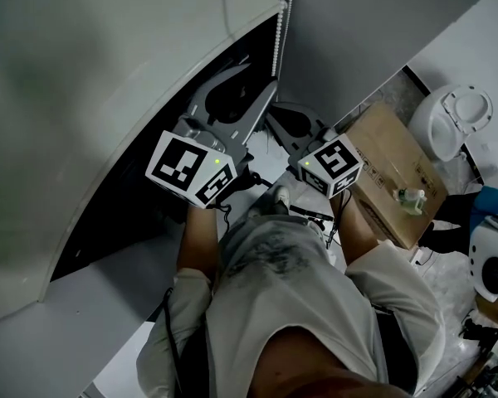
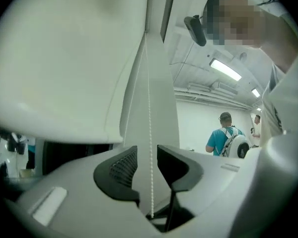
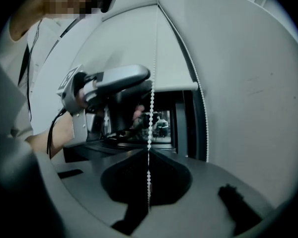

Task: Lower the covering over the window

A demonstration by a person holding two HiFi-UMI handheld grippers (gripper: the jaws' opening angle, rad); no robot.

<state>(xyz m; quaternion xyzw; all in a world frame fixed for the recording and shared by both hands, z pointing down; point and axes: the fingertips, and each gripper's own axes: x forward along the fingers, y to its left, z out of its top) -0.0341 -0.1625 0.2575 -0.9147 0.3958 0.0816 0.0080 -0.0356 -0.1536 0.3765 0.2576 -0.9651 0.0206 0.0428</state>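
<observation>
A white roller blind (image 3: 124,48) hangs partly down over a dark window (image 3: 165,119); its bottom rail (image 3: 176,87) is about halfway. A white bead chain (image 2: 150,133) runs down at the blind's right side. My left gripper (image 2: 148,168) is open, with the chain hanging free between its black pads (image 2: 120,170) and touching neither. In the head view the left gripper (image 1: 251,98) sits higher on the chain (image 1: 279,23) than my right gripper (image 1: 289,129). In the right gripper view the right gripper (image 3: 148,178) is shut on the bead chain (image 3: 150,133), with the left gripper (image 3: 116,86) above it.
A white wall (image 3: 248,83) stands right of the window and a pale sill (image 1: 75,313) below it. On the floor at right lie a cardboard box (image 1: 394,168) and a white round appliance (image 1: 455,116). Two people (image 2: 227,135) stand far across the room.
</observation>
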